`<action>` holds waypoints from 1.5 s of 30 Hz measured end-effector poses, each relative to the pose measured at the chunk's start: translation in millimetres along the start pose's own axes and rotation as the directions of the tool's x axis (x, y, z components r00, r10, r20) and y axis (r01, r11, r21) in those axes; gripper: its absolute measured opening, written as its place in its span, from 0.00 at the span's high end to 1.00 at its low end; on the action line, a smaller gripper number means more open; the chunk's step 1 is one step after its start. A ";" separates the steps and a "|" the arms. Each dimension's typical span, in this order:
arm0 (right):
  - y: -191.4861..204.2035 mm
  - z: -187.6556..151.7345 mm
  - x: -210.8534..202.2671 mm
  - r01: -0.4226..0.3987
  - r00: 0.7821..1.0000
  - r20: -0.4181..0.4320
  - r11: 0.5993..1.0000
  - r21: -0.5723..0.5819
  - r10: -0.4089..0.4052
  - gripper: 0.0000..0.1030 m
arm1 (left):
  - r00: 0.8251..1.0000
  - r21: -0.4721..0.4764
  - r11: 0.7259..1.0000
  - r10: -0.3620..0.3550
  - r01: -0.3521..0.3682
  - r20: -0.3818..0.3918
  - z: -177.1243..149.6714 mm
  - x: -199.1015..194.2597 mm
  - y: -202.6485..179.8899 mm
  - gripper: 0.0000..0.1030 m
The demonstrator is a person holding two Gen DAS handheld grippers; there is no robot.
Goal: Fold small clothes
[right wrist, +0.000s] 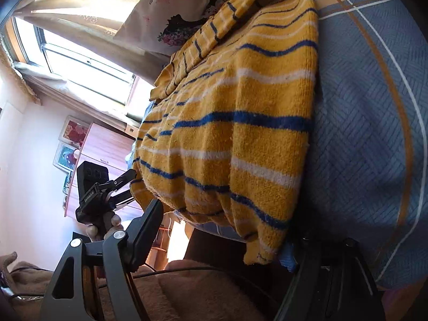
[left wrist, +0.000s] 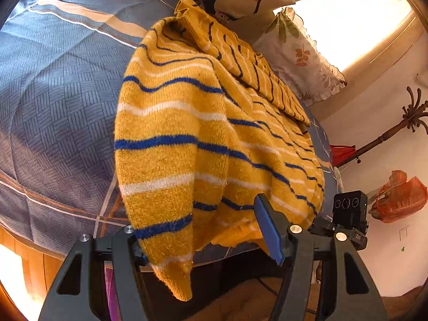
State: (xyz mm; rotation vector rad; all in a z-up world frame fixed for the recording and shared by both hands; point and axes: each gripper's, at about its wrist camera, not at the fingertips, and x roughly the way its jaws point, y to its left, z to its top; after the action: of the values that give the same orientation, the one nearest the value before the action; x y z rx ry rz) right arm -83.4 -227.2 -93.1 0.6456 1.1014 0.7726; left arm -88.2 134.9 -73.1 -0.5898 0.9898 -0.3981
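A small yellow knit sweater [left wrist: 203, 139] with blue and white stripes lies on the blue bed cover, its hem hanging over the bed's near edge. It also shows in the right wrist view [right wrist: 240, 133]. My left gripper [left wrist: 206, 243] is open; the hem's left corner drapes between its fingers and hides the left finger, while the right blue pad [left wrist: 268, 230] shows. My right gripper [right wrist: 219, 238] is open at the hem's other corner; its left finger [right wrist: 145, 230] shows, and the right finger is in shadow under the cloth. The other gripper shows in each view [left wrist: 347, 214] [right wrist: 93, 190].
The bed has a blue patterned cover [left wrist: 58, 85] [right wrist: 369, 123]. Pillows [left wrist: 299, 53] [right wrist: 171, 8] lie at its head beyond the sweater. A coat stand [left wrist: 401, 125], an orange bag [left wrist: 398, 198], a window [right wrist: 80, 61] and a wooden cabinet [right wrist: 107, 149] stand around.
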 end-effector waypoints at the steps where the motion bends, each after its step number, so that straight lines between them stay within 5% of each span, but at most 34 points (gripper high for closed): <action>1: -0.3 -1.3 2.9 0.007 1.000 -0.004 1.000 -0.002 -0.007 0.22 | 1.000 -0.010 1.000 0.003 -0.003 -0.014 -2.8 3.6 2.9 0.39; 3: -3.0 -4.4 8.5 0.020 1.000 -0.013 1.000 -0.002 -0.020 0.23 | 0.999 -0.052 0.999 -0.014 0.012 -0.050 -9.5 12.4 11.1 0.40; 6: -9.4 -11.3 18.6 0.016 0.999 -0.035 1.000 0.017 -0.016 0.30 | 0.996 -0.113 0.992 -0.055 0.046 -0.075 -14.6 21.3 19.3 0.62; 8: -15.0 -13.6 22.8 0.006 0.999 -0.045 0.999 0.042 -0.004 0.51 | 0.995 -0.122 0.991 -0.058 0.048 -0.078 -15.3 21.0 18.4 0.84; 9: -19.7 -11.8 24.8 -0.001 0.999 -0.049 0.999 0.050 0.003 0.75 | 0.995 -0.116 0.992 -0.054 0.044 -0.081 -14.9 19.0 16.3 0.86; 10: -20.1 -11.7 24.5 -0.002 0.999 -0.050 0.999 0.051 0.005 0.85 | 0.996 -0.108 0.994 -0.043 0.034 -0.082 -14.1 15.8 12.7 0.88; 19: 28.3 -29.3 -44.6 -0.072 0.997 0.000 0.990 -0.119 0.072 0.92 | 0.997 0.044 0.996 -0.073 0.071 0.032 -22.9 -59.7 -38.3 0.93; 28: 34.6 -27.8 -65.4 -0.073 0.995 0.054 0.990 -0.118 0.080 0.92 | 0.996 0.041 0.996 -0.079 0.077 0.051 -4.3 -55.2 -41.3 0.94; 33: 64.8 28.6 -74.4 -0.077 0.989 0.110 0.976 -0.203 0.101 0.92 | 0.987 0.128 0.990 -0.076 0.058 0.145 59.7 -58.3 -66.6 0.93; 37: 83.7 96.3 -76.6 -0.031 0.979 0.188 0.967 -0.251 0.080 0.92 | 0.980 0.177 0.984 -0.007 -0.028 0.197 134.8 -30.7 -88.4 0.93; 40: 79.9 159.6 -64.5 -0.026 0.974 0.215 0.977 -0.210 0.072 0.92 | 0.984 0.136 0.989 0.034 -0.059 0.176 195.7 6.9 -92.0 0.93; 45: 42.9 247.6 -26.8 0.076 0.972 0.228 0.995 -0.067 -0.059 0.92 | 0.983 0.054 0.988 0.140 -0.147 0.121 268.9 75.4 -80.2 0.93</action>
State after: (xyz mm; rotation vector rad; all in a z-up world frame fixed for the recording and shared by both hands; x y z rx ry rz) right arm 133.7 -243.6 35.3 0.6128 0.8774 0.6613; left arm 178.3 105.4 39.0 -0.4762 0.8984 -0.2622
